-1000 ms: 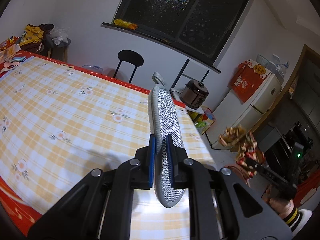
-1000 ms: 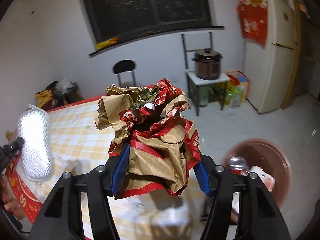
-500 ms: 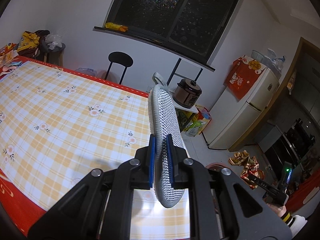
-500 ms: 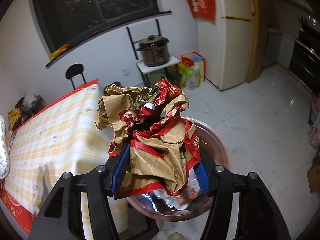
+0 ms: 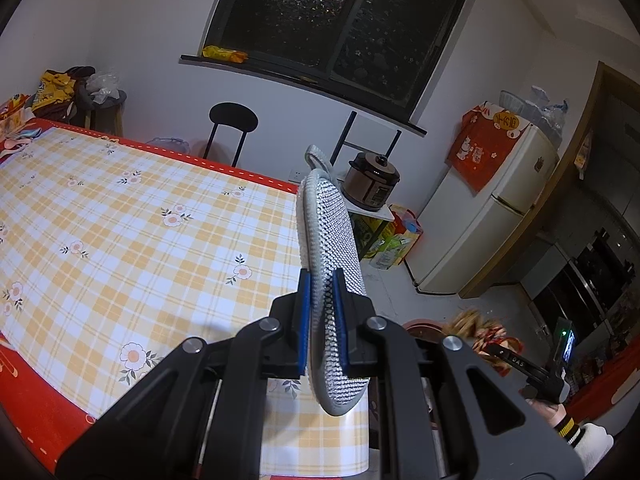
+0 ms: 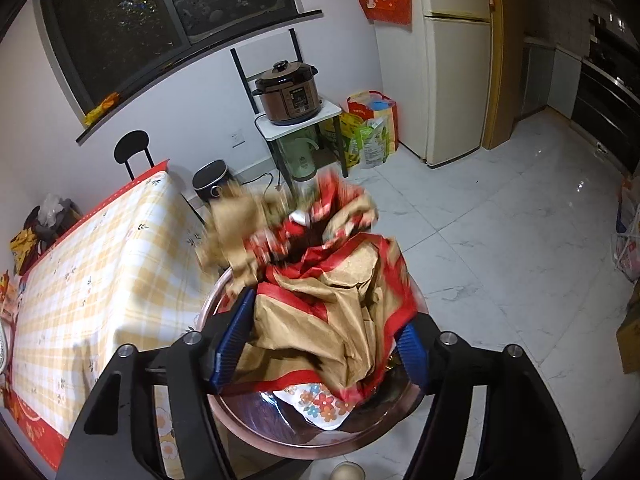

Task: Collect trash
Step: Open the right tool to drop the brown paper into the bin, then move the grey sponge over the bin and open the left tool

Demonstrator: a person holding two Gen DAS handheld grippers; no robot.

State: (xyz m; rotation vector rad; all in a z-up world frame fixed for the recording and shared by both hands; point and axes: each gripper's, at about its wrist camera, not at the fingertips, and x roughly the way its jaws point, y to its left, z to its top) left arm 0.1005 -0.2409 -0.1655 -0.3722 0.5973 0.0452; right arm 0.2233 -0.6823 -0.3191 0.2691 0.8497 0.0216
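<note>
My right gripper has its jaws spread wide, and the crumpled brown and red paper bag sits between them, blurred, right over the round brown trash bin on the floor. Other wrappers lie in the bin. In the left wrist view the same paper and the bin's rim show low on the right. My left gripper is shut on a silver mesh scrubbing pad and holds it upright above the table's corner.
The table with the yellow plaid cloth fills the left. A black chair, a small stand with a brown pressure cooker, bags on the floor and a white fridge line the wall. White tile floor lies to the right.
My right gripper swung from over the table to above the trash bin and lowered. Its jaws have widened and the paper bag now blurs between them. My left gripper barely moved.
</note>
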